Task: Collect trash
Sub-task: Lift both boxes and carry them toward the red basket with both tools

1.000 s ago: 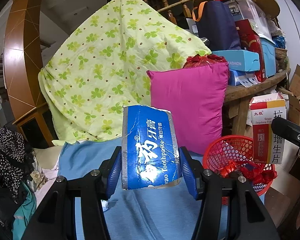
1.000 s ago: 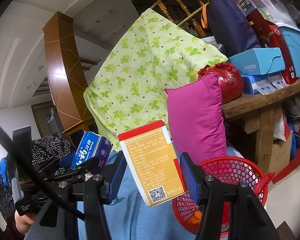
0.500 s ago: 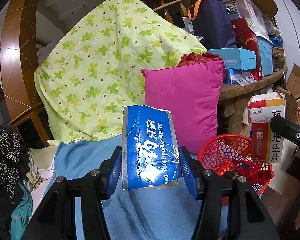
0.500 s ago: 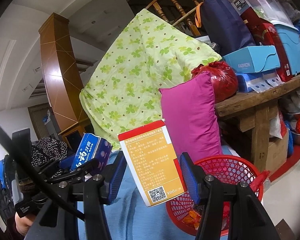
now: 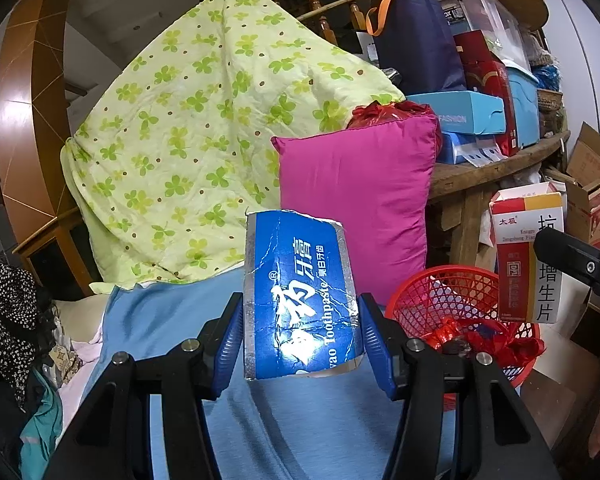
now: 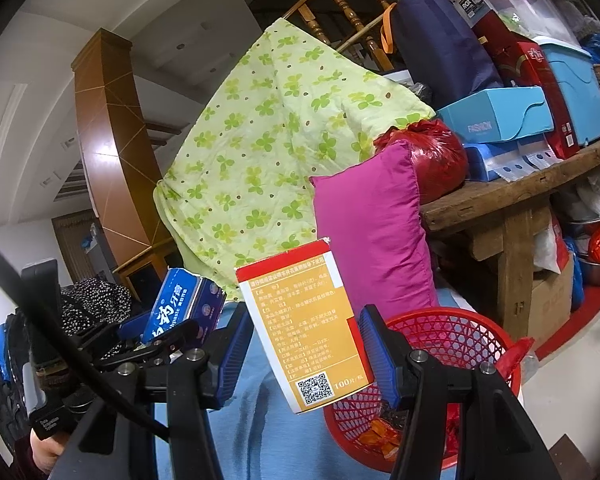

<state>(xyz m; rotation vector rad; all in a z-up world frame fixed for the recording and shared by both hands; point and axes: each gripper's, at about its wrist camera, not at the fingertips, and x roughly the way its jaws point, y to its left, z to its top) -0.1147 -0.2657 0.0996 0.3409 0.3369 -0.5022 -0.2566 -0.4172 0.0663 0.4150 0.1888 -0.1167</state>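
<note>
Both grippers are loaded and neither piece of trash has gone into the bin yet. The left gripper (image 5: 300, 330) is clamped on a crumpled blue toothpaste box (image 5: 298, 300), its blue pads pressing the box's two sides, and the box stands upright in the air over a light blue cloth (image 5: 168, 312). The right gripper (image 6: 302, 354) is likewise closed on an orange medicine box (image 6: 306, 328) with a red band along the top and a square code printed near its lower edge; that box is tilted a little and hangs just to the left of the red basket (image 6: 456, 344). Seen from the left wrist, the basket sits to the right of the toothpaste box and lower down, near the foot of a pink pillow (image 5: 360, 204), with the medicine box held above its far rim. The basket already holds some red wrappers and small scraps, so part of the collecting looks done. What remains, as far as these views show, is to bring each box over the open basket and let it go, the medicine box being the nearer of the two. I cannot tell whether more trash lies on the blue cloth or among the clothes at the left; nothing loose is plainly visible there. The wooden table (image 6: 500, 204) behind the pillow is heaped with boxes and bags, which look like stored goods rather than rubbish.
</note>
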